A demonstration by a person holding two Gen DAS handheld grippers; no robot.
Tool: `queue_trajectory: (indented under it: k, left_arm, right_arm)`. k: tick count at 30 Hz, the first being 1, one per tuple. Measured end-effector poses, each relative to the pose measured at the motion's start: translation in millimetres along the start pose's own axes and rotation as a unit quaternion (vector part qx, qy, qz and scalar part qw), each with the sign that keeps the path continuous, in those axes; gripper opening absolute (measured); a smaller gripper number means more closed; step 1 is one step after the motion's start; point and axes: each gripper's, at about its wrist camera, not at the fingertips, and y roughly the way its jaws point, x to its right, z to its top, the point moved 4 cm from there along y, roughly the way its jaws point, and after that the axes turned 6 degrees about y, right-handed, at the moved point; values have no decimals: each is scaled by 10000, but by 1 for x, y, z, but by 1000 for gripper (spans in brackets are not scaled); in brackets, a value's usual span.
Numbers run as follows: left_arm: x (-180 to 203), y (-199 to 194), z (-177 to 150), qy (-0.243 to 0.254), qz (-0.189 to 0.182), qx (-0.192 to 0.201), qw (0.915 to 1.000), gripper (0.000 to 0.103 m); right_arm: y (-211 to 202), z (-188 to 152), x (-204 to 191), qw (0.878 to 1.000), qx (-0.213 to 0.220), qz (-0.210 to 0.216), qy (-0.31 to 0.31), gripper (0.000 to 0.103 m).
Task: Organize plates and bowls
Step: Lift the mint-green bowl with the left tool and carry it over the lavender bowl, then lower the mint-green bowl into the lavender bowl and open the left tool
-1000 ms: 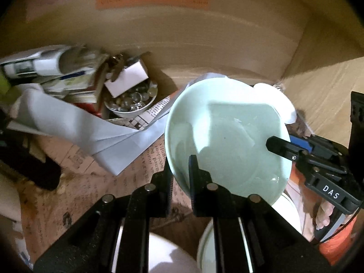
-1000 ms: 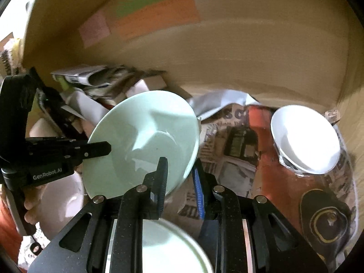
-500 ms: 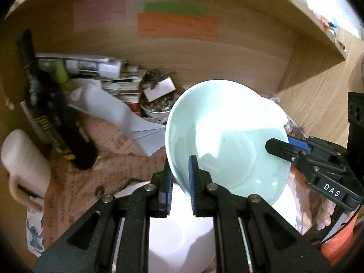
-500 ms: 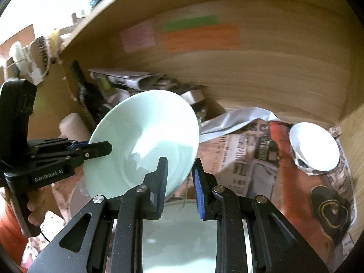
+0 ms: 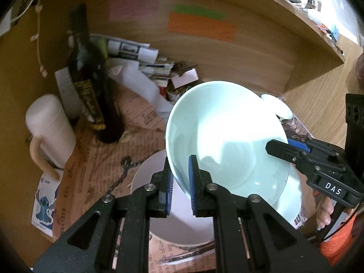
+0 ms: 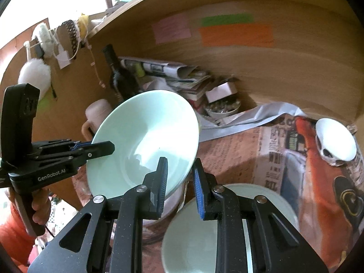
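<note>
A pale green bowl (image 5: 227, 141) hangs tilted in the air above the newspaper-lined shelf, held from two sides. My left gripper (image 5: 180, 168) is shut on its near rim. My right gripper (image 6: 179, 168) is shut on the opposite rim of the same bowl (image 6: 145, 141). Each gripper shows in the other's view: the right gripper (image 5: 276, 144) and the left gripper (image 6: 102, 146). Under the bowl lies a white dish (image 5: 157, 209). A pale green dish (image 6: 188, 245) sits below my right gripper. A small white bowl (image 6: 336, 141) stands at the far right.
A dark bottle (image 5: 91, 86) and a white mug (image 5: 50, 132) stand at the left. Rolled papers (image 6: 159, 68) and a small bowl of trinkets (image 6: 221, 109) crowd the back. The wooden back wall (image 5: 250, 52) carries coloured notes. A person's hands hold both handles.
Both grippers have drawn back from the shelf's back wall with the bowl still held. The bottle, the mug and the white dish below have come into view.
</note>
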Motion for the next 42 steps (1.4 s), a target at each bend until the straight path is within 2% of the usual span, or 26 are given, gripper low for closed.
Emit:
queue_trajectory:
  k: [9, 20, 27, 35, 42]
  left_arm:
    - [-17, 5, -25, -138, 99, -265, 9995, 12]
    - [-28, 18, -39, -166, 192, -471, 9986, 12]
    - [-34, 29, -51, -336, 70, -636, 9974, 12]
    - [-34, 29, -50, -330, 80, -588, 9977, 12]
    - [-34, 32, -46, -253, 67, -773, 9967, 13]
  right_arm:
    - [21, -20, -15, 9995, -320, 63, 29, 20]
    - [46, -35, -20, 9976, -683, 65, 130, 20]
    - [56, -41, -19, 9961, -872, 55, 127, 20]
    - [58, -42, -22, 9965, -822, -102, -92, 20]
    - [58, -42, -28, 9959, -753, -333, -368, 23]
